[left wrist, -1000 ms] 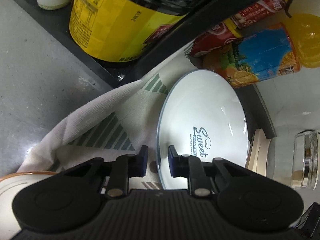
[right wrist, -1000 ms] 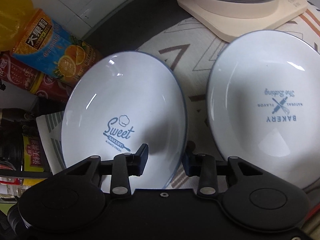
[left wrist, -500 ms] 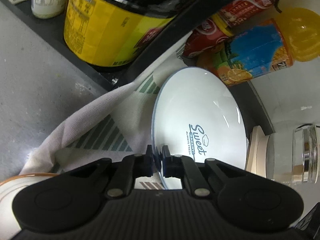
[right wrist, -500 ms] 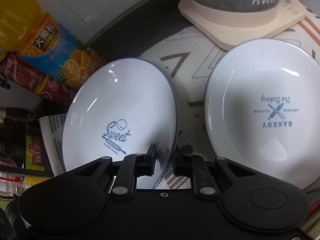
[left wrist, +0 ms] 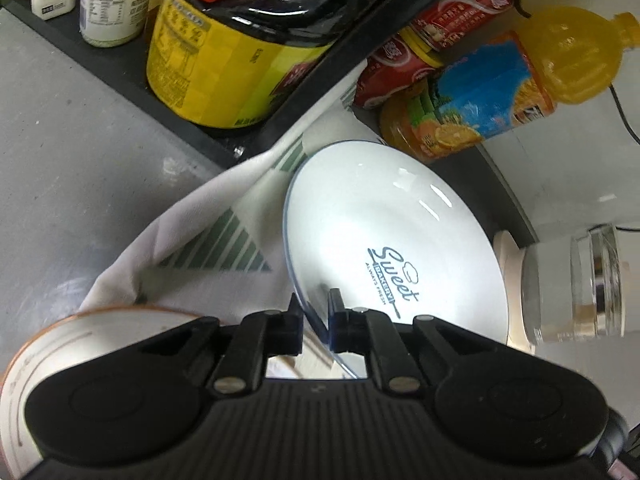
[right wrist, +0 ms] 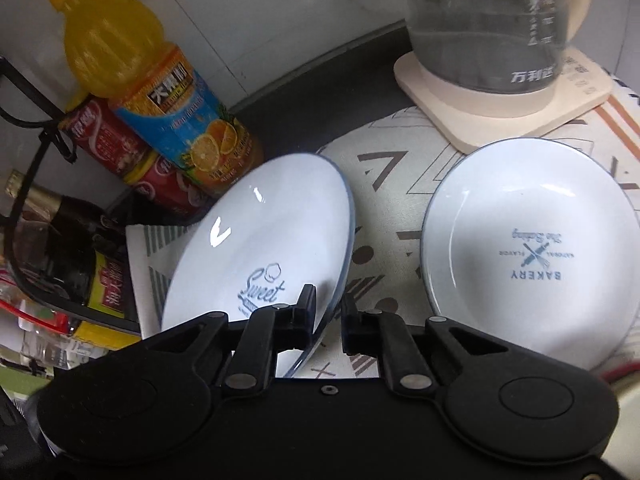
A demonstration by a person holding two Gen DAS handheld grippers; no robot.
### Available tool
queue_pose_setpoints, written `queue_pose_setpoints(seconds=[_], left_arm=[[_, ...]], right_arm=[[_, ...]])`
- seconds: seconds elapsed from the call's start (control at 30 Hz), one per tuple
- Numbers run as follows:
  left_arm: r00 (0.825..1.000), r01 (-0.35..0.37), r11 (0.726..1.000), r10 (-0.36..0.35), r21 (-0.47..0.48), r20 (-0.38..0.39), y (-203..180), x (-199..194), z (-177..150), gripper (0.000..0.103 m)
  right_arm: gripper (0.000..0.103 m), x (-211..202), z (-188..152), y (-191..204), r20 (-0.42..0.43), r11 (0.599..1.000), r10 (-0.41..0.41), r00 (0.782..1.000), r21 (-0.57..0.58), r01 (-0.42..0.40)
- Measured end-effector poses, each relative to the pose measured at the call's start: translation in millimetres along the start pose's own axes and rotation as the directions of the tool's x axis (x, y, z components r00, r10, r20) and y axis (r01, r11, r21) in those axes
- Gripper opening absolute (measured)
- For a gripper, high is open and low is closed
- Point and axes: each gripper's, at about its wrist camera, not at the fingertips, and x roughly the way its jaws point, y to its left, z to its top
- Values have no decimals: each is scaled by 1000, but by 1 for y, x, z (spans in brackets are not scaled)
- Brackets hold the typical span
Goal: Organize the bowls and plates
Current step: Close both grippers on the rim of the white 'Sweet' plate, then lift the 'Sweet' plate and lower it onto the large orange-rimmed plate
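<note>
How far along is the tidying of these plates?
Early on. Nothing looks stacked yet. In hand: the left gripper and right gripper both pinch the rim of the tilted Sweet plate. Left: the Bakery plate lies separate on the cloth.

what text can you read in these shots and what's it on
"Sweet / ALWAYS FRESH": held plate.
"BAKERY", "NATURAL FLAVOR": second plate; its script line is too small to read.
"万利达": glass kettle.
Chinese characters on the juice bottle, red cans and yellow jar are blurred.
</note>
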Motion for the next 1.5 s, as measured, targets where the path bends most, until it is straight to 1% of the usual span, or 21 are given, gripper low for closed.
queue_pose_setpoints(seconds=[0.1, 0.2, 0.3, 0.47, 0.8, 1.03, 1.2, 1.5], left_arm=[[1000, 12, 999, -12, 34, -8, 2, -11, -4, 10], [1000, 21, 997, -22, 68, 0, 2, -23, -8, 10], [999, 33, 996, -34, 78, 4, 7, -35, -13, 10], [999, 50, 995, -51, 89, 8, 19, -54, -22, 10], [998, 55, 991, -58, 119, 22, 43, -88, -41, 10], [998, 59, 989, -63, 135, 21, 60, -105, -56, 10], [998, 54, 990, -55, 128, 4, 77, -107, -65, 10], [998, 61, 987, -58, 146, -25, 92, -113, -83, 10]], right_arm=[[12, -12, -9, 0, 21, 1000, -8, 1000, 4, 8], [12, -25, -20, -1, 37, 1000, -11, 999, 16, 10], [12, -36, -31, 3, 65, 1000, -17, 998, 14, 16], [12, -56, -49, 9, 87, 1000, -23, 996, 4, 22], [12, -85, -88, 18, 122, 999, -32, 992, -22, 35], [12, -99, -115, 20, 133, 998, -40, 990, -34, 45], [12, -101, -134, 22, 135, 997, -45, 990, -59, 54], [12, -109, -160, 15, 133, 995, -77, 988, -60, 85]])
